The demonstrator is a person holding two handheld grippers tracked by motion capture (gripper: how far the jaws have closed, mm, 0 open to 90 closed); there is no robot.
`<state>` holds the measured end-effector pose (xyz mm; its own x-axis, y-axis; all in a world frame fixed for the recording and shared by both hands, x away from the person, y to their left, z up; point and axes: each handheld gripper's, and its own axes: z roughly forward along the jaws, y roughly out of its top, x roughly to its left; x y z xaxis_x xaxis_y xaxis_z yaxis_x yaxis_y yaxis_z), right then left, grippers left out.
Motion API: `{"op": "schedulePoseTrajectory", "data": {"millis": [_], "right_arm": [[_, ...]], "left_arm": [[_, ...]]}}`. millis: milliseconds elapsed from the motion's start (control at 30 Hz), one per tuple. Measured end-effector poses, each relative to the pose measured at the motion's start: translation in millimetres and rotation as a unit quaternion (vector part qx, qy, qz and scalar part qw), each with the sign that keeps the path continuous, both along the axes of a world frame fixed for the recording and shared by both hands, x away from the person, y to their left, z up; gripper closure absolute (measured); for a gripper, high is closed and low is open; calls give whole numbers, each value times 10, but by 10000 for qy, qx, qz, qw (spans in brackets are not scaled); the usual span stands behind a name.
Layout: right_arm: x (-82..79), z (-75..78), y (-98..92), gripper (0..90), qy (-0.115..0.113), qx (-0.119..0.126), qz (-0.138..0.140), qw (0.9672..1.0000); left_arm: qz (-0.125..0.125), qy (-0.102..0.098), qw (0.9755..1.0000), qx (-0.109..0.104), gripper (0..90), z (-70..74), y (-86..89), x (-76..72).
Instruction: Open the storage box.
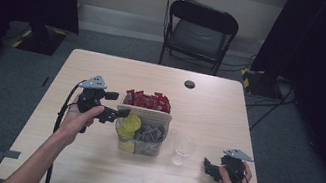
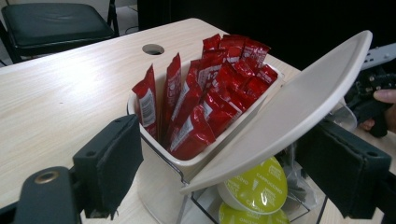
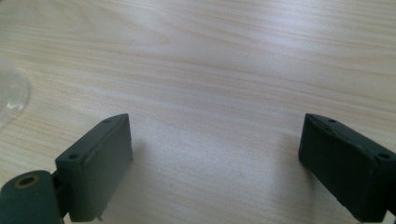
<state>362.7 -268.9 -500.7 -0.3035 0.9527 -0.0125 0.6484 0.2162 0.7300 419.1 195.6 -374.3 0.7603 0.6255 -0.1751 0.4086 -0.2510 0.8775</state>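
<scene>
A clear organizer (image 1: 157, 147) stands mid-table. Its white top tray (image 2: 161, 149) holds several upright red sachets (image 1: 147, 100) (image 2: 210, 102). The lower bin holds lime-green capsules (image 1: 132, 123) (image 2: 254, 186) and grey pouches (image 1: 151, 132). A cream lid (image 1: 147, 114) (image 2: 289, 112) is tilted up over the lower bin. My left gripper (image 1: 119, 113) (image 2: 229, 154) is open at the organizer's left side, with the raised lid's edge between its jaws. My right gripper (image 1: 208, 168) (image 3: 215, 154) is open over bare wood at the front right. A clear cup (image 1: 184, 148) (image 3: 9, 93) stands between it and the organizer.
A round cable hole (image 1: 189, 84) (image 2: 153, 49) sits near the table's far edge. A black folding chair (image 1: 201, 32) (image 2: 51, 23) stands behind the table. Dark curtains hang at both sides. Bare wood (image 1: 88, 159) lies in front of the organizer.
</scene>
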Motion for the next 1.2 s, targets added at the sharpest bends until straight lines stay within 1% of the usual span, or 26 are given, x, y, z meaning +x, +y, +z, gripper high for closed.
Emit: {"op": "schedulePoseTrajectory", "data": {"millis": [100,200,233,300,333,367,433,467,500,533,567,667,700,733,833,867,933,967,1033,1100,1167,1200], "right_arm": [[0,0,0,93,0,-1,1,10000],[0,0,0,93,0,-1,1,10000],[0,0,0,93,-1,-1,0,10000],[0,0,0,93,-1,0,0,10000],[0,0,0,93,0,0,0,10000],[0,0,0,93,0,0,1,10000],[0,0,0,93,0,-1,1,10000],[0,0,0,93,0,-1,1,10000],[0,0,0,93,0,0,1,10000],[0,0,0,93,-1,-1,0,10000],[0,0,0,93,-1,-1,0,10000],[1,0,-1,92,2,2,2,10000],[1,0,0,92,2,6,-2,10000],[1,0,0,93,2,5,-2,10000],[-1,1,0,92,4,3,-1,10000],[-1,1,0,92,4,3,1,10000],[-5,1,-2,92,3,-5,4,10000],[-6,1,-1,92,7,-1,2,10000],[-7,2,-2,94,11,4,-5,10000],[-16,9,-5,111,27,43,-36,10000],[-22,19,-13,153,23,72,-80,9999],[-23,25,-19,160,20,110,-91,9999]], "left_arm": [[27,-29,10000,-80,149,9,-3,22],[31,-26,10000,-36,148,27,-4,50],[17,-22,10000,-91,148,29,-5,61],[33,-47,9999,-127,149,39,-2,79],[61,-62,9999,-113,149,41,0,82],[47,-70,9998,-166,149,32,3,91],[49,-5,9996,-279,149,12,12,110],[84,2,9995,-297,149,1,15,115],[113,-21,9995,-299,149,-10,12,118],[117,-1,9995,-284,149,-21,4,125],[109,10,9997,-206,150,-26,-3,134],[112,18,9995,-293,151,-51,-13,156],[154,33,9994,-301,151,-55,-16,161],[172,13,9995,-279,151,-61,-11,175],[271,40,9993,-267,152,-75,8,200],[351,67,9990,-282,152,-82,25,210],[413,48,9987,-280,153,-84,57,219],[425,38,9985,-342,153,-90,58,218],[424,24,9986,-303,152,-94,65,215],[432,8,9987,-285,152,-94,64,212],[442,27,9986,-304,152,-96,61,212],[432,38,9987,-282,152,-96,64,214]]}}
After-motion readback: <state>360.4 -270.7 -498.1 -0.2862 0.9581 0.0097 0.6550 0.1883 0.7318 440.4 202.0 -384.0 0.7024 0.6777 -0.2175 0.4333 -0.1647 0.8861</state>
